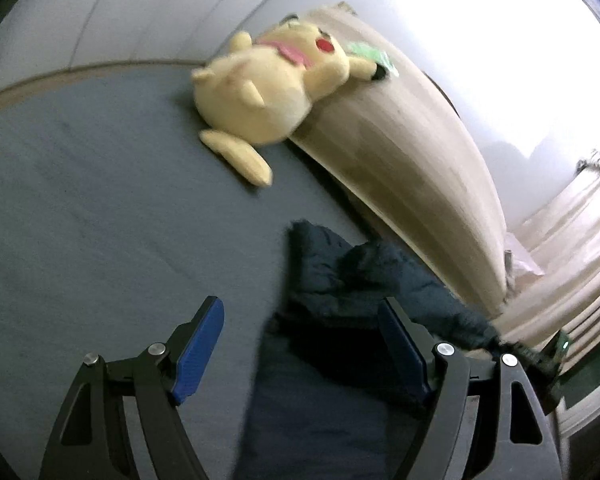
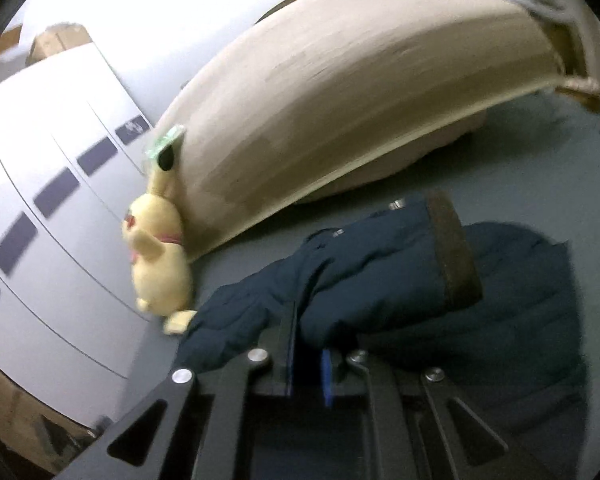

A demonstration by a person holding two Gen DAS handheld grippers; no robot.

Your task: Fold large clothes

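Note:
A dark navy padded jacket lies on a grey-blue bed sheet. My left gripper is open above the jacket's left edge, its blue pads apart and empty. In the right wrist view my right gripper is shut on a fold of the jacket and holds it lifted off the sheet. The jacket's sleeve with a brown cuff and metal snaps drapes over the fingers. The rest of the jacket lies to the right.
A yellow plush toy leans against a beige headboard at the bed's far side; it also shows in the right wrist view. White wardrobe doors stand beyond the bed. Beige curtains hang at right.

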